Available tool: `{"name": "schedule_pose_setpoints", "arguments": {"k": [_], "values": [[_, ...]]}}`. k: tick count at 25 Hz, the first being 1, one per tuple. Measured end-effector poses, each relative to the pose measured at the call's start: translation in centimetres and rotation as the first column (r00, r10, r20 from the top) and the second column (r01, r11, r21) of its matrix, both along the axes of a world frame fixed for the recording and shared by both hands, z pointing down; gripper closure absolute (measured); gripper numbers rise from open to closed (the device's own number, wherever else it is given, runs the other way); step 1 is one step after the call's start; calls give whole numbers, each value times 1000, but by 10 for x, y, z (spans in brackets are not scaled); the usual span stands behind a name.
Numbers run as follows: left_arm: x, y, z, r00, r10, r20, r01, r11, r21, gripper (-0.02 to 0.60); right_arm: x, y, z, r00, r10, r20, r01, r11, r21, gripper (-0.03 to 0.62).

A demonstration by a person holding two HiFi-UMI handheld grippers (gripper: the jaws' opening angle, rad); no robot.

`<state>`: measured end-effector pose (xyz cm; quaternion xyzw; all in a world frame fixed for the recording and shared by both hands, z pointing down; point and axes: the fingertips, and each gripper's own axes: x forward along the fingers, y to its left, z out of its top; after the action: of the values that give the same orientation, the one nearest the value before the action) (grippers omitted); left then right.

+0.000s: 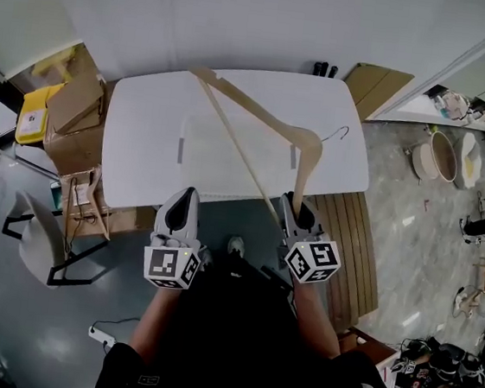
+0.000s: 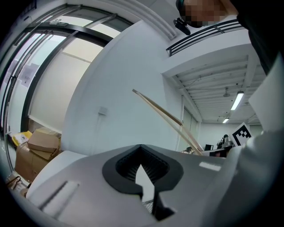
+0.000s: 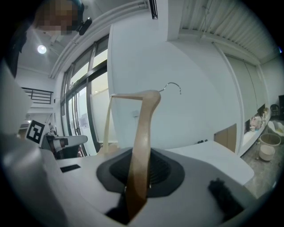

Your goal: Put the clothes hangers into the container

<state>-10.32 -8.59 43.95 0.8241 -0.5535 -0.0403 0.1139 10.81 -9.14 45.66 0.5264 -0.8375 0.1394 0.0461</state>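
Right gripper [image 1: 298, 205]: your jaws are closed on the end of one arm of the hanger [image 1: 253, 105]. In the right gripper view the wood stands straight up between the pads [image 3: 159, 170], so it should not swing.
Hanger: it is lifted over the table [image 1: 145, 134], with its far corner toward the back edge and its hook [image 1: 341, 132] out to the right. Holding it by one end keeps the whole frame ahead of you and leaves the hook free of everything.
Left gripper [image 1: 185, 200]: its jaws are a little apart and nothing is between them. It waits level at the near table edge, beside the right one. This seems sensible, because one hanger needs only one grip.
Container [image 1: 180, 150]: I judge that the faint clear box outline with grey clips on the table is it, but I am not sure. The hanger is above that place and not yet inside.
Next: lower the far end first, I think, and watch that the hook does not catch the rim.
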Motion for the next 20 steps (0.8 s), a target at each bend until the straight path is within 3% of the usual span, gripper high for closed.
{"name": "schedule_pose_setpoints", "arguments": {"k": [20], "values": [[11, -28, 3, 998, -56, 18, 56, 998, -8, 575, 11, -43, 23, 996, -78, -48, 75, 995, -58, 530]]}}
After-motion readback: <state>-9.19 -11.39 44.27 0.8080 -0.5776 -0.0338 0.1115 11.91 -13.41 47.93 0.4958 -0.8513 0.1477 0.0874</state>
